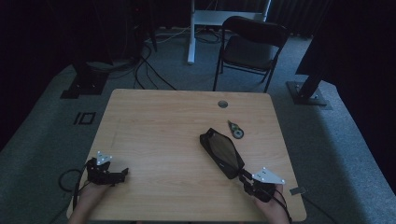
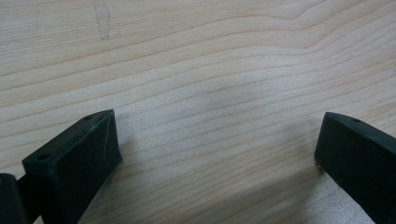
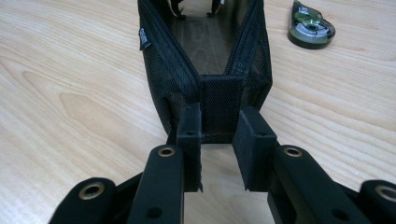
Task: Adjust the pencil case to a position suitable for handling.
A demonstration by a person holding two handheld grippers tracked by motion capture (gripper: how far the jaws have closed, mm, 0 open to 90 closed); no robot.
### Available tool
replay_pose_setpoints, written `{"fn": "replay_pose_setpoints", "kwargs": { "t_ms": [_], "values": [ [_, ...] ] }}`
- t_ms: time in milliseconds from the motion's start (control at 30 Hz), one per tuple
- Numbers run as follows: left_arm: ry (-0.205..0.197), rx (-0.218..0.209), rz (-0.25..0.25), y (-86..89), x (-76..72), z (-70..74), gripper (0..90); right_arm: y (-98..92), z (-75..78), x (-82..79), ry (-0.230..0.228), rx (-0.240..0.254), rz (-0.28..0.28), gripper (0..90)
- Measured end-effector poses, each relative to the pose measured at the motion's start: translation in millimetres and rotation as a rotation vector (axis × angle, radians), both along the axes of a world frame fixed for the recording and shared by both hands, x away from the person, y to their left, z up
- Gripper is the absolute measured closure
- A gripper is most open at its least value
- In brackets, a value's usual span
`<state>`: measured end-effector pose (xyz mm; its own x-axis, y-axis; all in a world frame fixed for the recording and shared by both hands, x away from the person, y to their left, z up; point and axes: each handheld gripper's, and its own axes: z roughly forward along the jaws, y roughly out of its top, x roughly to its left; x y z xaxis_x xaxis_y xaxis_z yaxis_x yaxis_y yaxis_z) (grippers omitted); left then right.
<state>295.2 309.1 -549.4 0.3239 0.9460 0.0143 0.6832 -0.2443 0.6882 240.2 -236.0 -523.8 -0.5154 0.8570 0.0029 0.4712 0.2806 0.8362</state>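
A black mesh zip pouch lies open on the wooden table, right of centre. My right gripper is at its near end. In the right gripper view the pouch gapes open, and my right gripper is shut on the narrow end panel where the zip tracks meet. My left gripper rests near the table's front left. In the left gripper view my left gripper stands open with only bare wood between its jaws.
A small green and black correction-tape dispenser lies just beyond the pouch, and in the right gripper view the dispenser sits at the upper right. A cable hole is near the table's far edge. A black chair stands behind the table.
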Motion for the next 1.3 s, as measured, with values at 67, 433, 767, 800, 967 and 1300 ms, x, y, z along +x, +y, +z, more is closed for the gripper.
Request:
{"fn": "replay_pose_setpoints", "kwargs": {
  "t_ms": [67, 433, 767, 800, 967, 1300],
  "values": [
    [0.000, 0.000, 0.000, 0.0, 0.0, 0.0, 0.2, 0.3, 1.7, -5.7, -0.003, -0.007, 0.000, 73.0],
    [0.000, 0.000, 0.000, 0.0, 0.0, 0.0, 0.2, 0.7, 5.4, -7.9, 0.006, 0.017, 0.009, 55.0],
    [0.000, 0.000, 0.000, 0.0, 0.0, 0.0, 0.2, -2.7, 23.7, -0.7, -0.035, 0.052, 0.005, 43.3],
    [0.000, 0.000, 0.000, 0.0, 0.0, 0.0, 0.1, -3.6, 25.9, 1.2, -0.035, 0.061, 0.002, 41.3],
    [0.000, 0.000, 0.000, 0.0, 0.0, 0.0, 0.2, -7.7, 32.1, 10.7, -0.038, 0.090, -0.016, 41.0],
    [0.000, 0.001, 0.000, 0.0, 0.0, 0.0, 0.2, -7.5, 50.6, 42.8, -0.067, 0.121, -0.018, 35.9]
  ]
}}
